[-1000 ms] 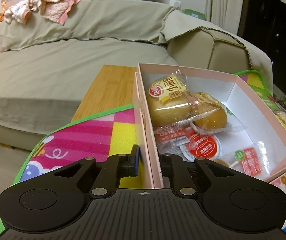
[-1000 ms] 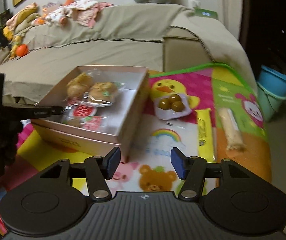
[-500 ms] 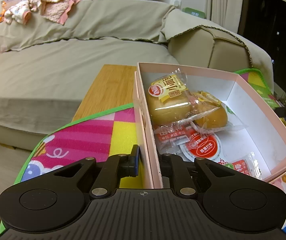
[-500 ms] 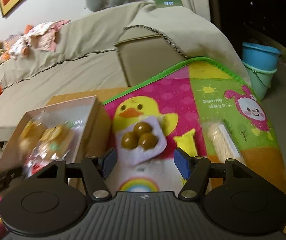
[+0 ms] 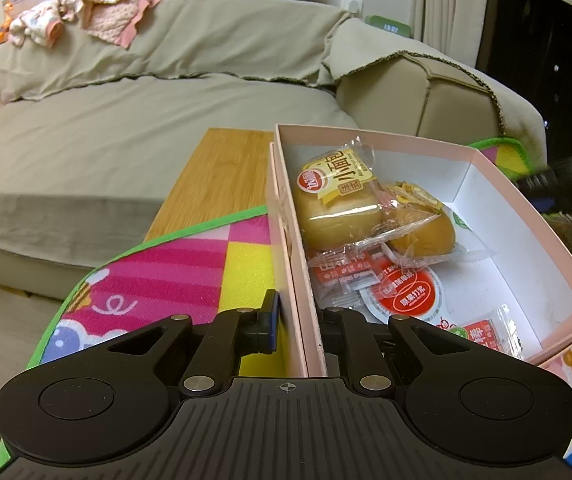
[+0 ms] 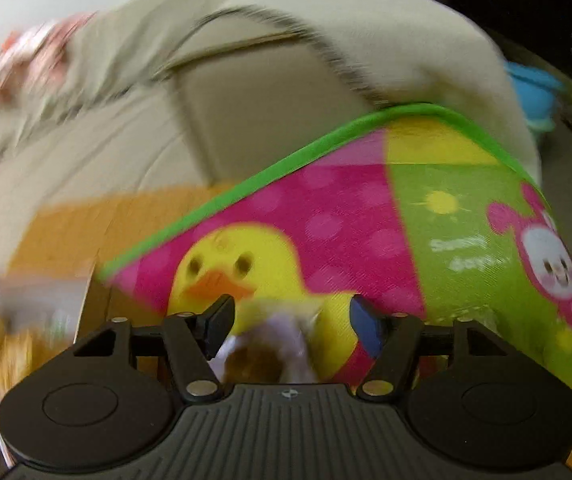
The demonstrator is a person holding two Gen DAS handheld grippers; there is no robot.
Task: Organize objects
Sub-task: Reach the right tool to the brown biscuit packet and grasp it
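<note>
My left gripper (image 5: 300,326) is shut on the near wall of a pink cardboard box (image 5: 498,184). The box holds two wrapped buns (image 5: 342,208) and several red-and-white snack packets (image 5: 406,294). It stands on a colourful play mat (image 5: 165,272). In the blurred right wrist view, my right gripper (image 6: 290,324) is open, low over the mat's yellow duck (image 6: 237,264). A clear packet of brown round snacks (image 6: 261,354) lies between its fingers, not clamped.
The mat covers a low wooden table (image 5: 221,172) in front of a beige sofa (image 5: 165,100). Clothes lie on the sofa back (image 5: 81,16). Blue buckets (image 6: 534,96) stand on the floor at the right. The box edge (image 6: 25,296) blurs at the right view's left.
My right gripper has swung right from the box and dropped down over the brown snack packet, which now lies between its open fingers. My left gripper has kept its hold on the box wall.
</note>
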